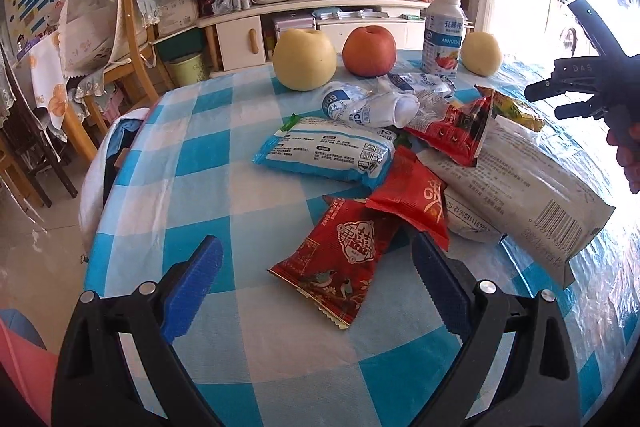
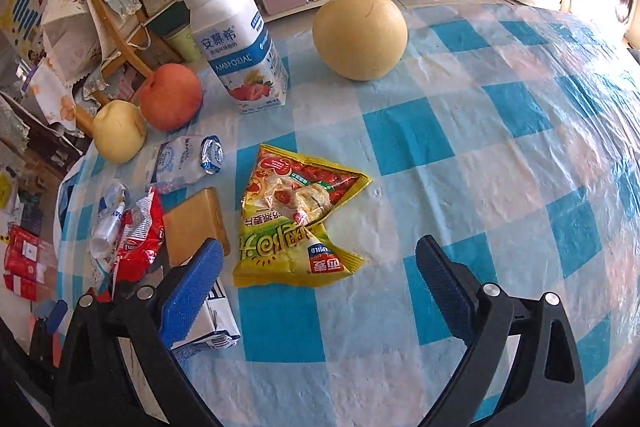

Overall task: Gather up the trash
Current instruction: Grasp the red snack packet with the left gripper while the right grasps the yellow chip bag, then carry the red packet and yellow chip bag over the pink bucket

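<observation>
Nearest the left gripper [image 1: 316,259], a red snack wrapper [image 1: 340,259] is seen flat on the checked tablecloth [image 1: 208,187], between the spread, empty jaws; its long axis runs away and rightward. Beyond it, touching, the wrapper pile [image 1: 440,163] is noted. The right gripper [image 2: 320,267], likewise spread and empty, is aimed at a yellow wrapper [image 2: 296,219] just ahead. Each claw is judged nearer its own wrapper. Open cloth is seen left of the red wrapper; the table edge is well clear.
</observation>
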Demonstrator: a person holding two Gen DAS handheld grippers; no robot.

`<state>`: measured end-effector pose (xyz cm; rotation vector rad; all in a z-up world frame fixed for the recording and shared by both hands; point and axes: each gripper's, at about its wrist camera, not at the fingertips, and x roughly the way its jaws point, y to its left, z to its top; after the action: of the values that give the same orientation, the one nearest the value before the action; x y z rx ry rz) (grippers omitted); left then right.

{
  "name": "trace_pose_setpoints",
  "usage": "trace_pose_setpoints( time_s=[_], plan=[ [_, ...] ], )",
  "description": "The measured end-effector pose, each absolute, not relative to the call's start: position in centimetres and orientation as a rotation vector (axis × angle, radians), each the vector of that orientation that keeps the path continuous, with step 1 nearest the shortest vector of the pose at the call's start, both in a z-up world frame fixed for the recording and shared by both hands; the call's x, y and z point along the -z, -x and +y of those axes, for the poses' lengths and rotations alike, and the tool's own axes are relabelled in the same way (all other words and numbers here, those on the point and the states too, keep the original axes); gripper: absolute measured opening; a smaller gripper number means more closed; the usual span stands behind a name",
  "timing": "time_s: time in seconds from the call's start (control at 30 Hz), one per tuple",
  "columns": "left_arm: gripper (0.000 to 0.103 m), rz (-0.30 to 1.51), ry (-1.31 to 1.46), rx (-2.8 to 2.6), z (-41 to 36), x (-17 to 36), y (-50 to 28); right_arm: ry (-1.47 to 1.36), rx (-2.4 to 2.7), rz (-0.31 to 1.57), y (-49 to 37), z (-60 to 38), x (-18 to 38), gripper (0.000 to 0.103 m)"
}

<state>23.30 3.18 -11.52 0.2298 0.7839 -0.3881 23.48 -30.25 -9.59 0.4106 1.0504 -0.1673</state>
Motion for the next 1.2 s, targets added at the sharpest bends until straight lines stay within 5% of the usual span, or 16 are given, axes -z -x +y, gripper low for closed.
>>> trace_pose_setpoints(
  time_s=[0.2,0.27,0.57,0.7,0.93,1.2],
  plan=[
    [0.096,0.833,-0.225,0.424,2.5,12.2,-24.6,-0.368,0.157,1.057,-24.8,-29.7,10.4,0.093],
    [0.094,0.854,-0.224,0.423,2.3,12.5,-25.2,-0.347,0.15,1.066,-25.2,-29.3,10.8,0.084],
    [0.06,0.895,-0.197,0.365,2.4,13.0,-26.3,-0.212,0.157,1.073,-26.5,-27.9,11.9,0.082],
    [0.042,0.886,-0.188,0.352,1.9,12.8,-26.1,-0.18,0.159,1.068,-26.6,-27.7,11.8,0.069],
    [0.036,0.886,-0.137,0.318,2.1,12.8,-25.5,-0.194,0.162,1.081,-26.2,-28.2,11.4,0.05],
    [0.031,0.871,-0.09,0.296,2.8,12.4,-24.5,-0.242,0.171,1.064,-25.2,-29.8,10.1,0.046]
  ],
)
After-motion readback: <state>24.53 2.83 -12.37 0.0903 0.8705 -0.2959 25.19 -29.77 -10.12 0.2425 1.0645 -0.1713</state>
